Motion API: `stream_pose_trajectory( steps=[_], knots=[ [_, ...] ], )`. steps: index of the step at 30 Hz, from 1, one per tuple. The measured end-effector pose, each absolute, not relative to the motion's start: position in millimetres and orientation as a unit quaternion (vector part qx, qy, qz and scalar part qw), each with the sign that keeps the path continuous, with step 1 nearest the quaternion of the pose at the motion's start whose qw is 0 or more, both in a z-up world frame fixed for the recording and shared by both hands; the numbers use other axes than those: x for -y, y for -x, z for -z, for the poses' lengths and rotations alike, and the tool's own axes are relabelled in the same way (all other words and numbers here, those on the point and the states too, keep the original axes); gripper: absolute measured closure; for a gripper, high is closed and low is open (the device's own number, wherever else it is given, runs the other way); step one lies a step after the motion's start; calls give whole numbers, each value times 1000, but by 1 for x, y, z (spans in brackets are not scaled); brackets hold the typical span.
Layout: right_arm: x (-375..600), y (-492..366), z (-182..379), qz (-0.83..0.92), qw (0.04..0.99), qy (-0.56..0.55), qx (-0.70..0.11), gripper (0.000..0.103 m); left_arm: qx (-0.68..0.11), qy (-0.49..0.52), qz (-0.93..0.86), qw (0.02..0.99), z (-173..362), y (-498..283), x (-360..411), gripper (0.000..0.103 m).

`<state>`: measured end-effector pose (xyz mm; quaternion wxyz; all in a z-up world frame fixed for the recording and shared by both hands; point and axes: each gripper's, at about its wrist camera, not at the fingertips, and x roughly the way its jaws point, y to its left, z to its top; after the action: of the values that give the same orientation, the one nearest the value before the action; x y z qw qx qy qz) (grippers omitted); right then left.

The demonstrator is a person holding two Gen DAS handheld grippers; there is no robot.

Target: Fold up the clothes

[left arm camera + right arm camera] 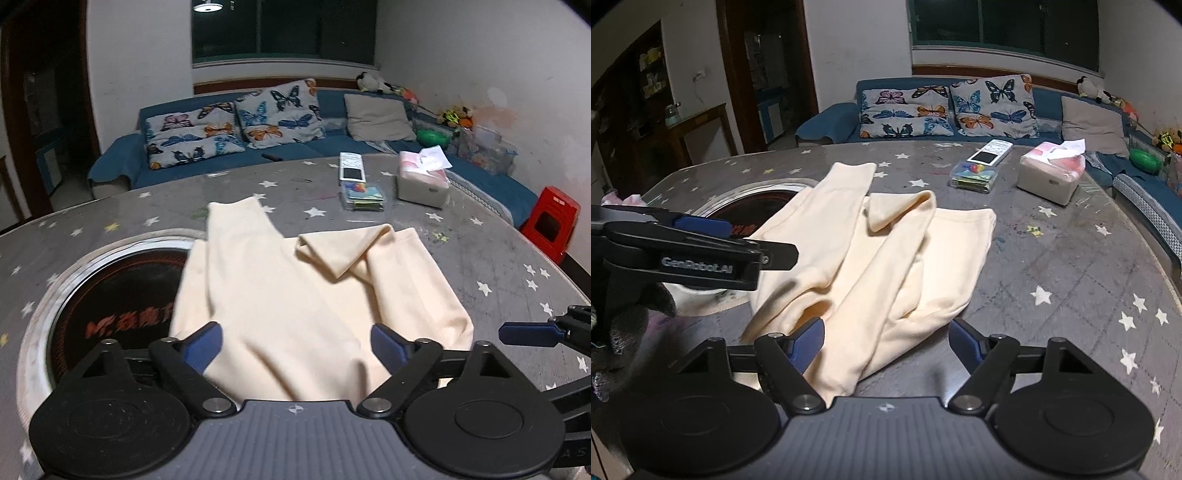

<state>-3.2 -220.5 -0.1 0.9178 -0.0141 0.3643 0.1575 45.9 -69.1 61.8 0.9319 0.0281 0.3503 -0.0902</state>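
Cream-coloured garment point(280, 295), a pair of soft leggings or long pants, lies rumpled on the grey star-printed table point(498, 258), its legs running away from the cameras and one leg end folded back over the other. Its left edge hangs over the round, metal-rimmed cooktop recess point(92, 295) set into the table.

Seen from the left wrist, the left tongs point(295, 345) stand wide apart over the near edge of the garment, the blue pads point(205, 343) on either side of the cloth without pressing it; nothing is gripped. The right tongs point(886, 341) are likewise spread, with the near hem of the garment lying between and below the pads, unpinched. From the right wrist the left tongs appear side-on at the left, held by a gloved hand point(624, 325).

Farther back on the table sit a remote control point(351, 167), a small clear box of coloured bits point(364, 195) and a tissue box point(423, 177). A blue sofa with butterfly cushions point(229, 125) stands beyond.
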Motion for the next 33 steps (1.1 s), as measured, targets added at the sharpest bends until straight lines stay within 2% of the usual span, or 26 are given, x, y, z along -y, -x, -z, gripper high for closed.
stream_pose_trajectory(
  steps=[9,11,13,15,20,25,29,30,31,33],
  knots=[
    [239,-29,-5,-141,922,2,-360,36,-375,-36,110,920,-37,-90,84,30],
    [242,-40,-7,-139,923,1,-357,37,-384,-38,107,917,-31,-94,83,40],
    [243,-51,-7,-142,923,-2,-358,40,-392,-36,107,913,-25,-97,81,46],
    [242,-65,-7,-150,921,-4,-359,43,-387,-37,109,915,-23,-95,78,48],
    [232,-102,3,-161,916,-8,-368,51,-381,-30,116,917,-24,-94,73,65],
    [221,-135,19,-164,912,-15,-377,61,-380,-20,118,917,-24,-97,68,72],
    [221,-149,26,-168,910,-30,-379,87,-381,-11,119,917,-27,-100,64,69],
    [222,-150,26,-168,911,-30,-376,89,-381,-9,119,917,-29,-101,63,69],
    [223,-148,24,-167,913,-27,-372,95,-380,-9,118,917,-30,-103,63,67],
    [228,-143,18,-165,917,-26,-361,98,-378,-8,113,919,-33,-109,64,59]
  ],
)
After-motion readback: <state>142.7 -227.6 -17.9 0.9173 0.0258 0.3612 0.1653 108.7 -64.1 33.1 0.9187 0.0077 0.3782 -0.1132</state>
